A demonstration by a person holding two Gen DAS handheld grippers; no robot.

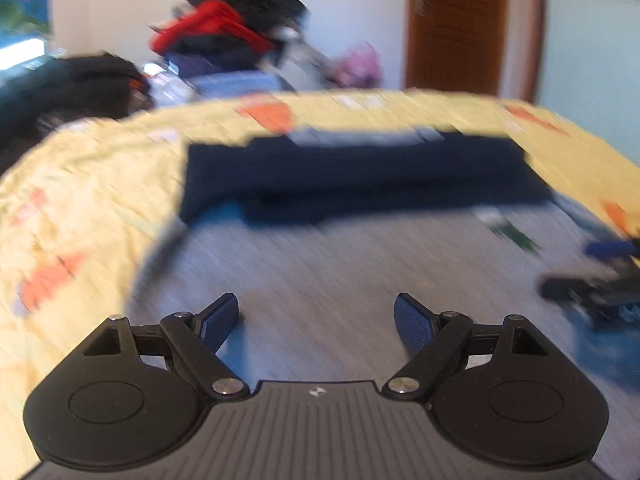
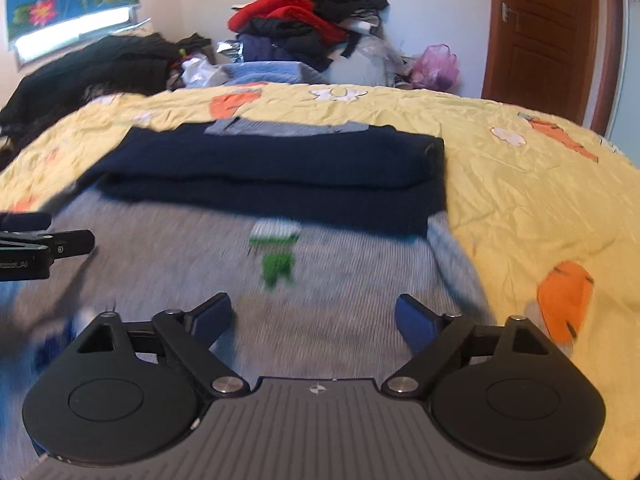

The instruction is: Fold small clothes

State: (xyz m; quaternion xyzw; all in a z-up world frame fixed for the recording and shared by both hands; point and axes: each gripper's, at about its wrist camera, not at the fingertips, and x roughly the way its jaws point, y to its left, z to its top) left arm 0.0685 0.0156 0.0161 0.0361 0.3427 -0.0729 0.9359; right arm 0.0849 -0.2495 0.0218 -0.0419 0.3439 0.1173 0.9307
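A small grey striped garment [image 2: 192, 264] with a green figure [image 2: 276, 256] printed on it lies flat on the yellow bedspread [image 2: 540, 184]; it also shows in the left wrist view [image 1: 340, 276]. A dark navy folded part [image 2: 280, 172] lies across its far end, also seen in the left wrist view [image 1: 360, 176]. My right gripper [image 2: 314, 318] is open and empty just above the garment's near part. My left gripper [image 1: 316, 320] is open and empty over the garment's left side. The right gripper shows at the right of the left wrist view [image 1: 592, 284], the left gripper at the left of the right wrist view [image 2: 40, 248].
A heap of dark and red clothes [image 2: 304, 16] stands behind the bed. Black clothing [image 2: 92, 68] lies at the back left. A pink bag [image 2: 436, 66] sits by the wooden door [image 2: 552, 32]. The bedspread extends to the right.
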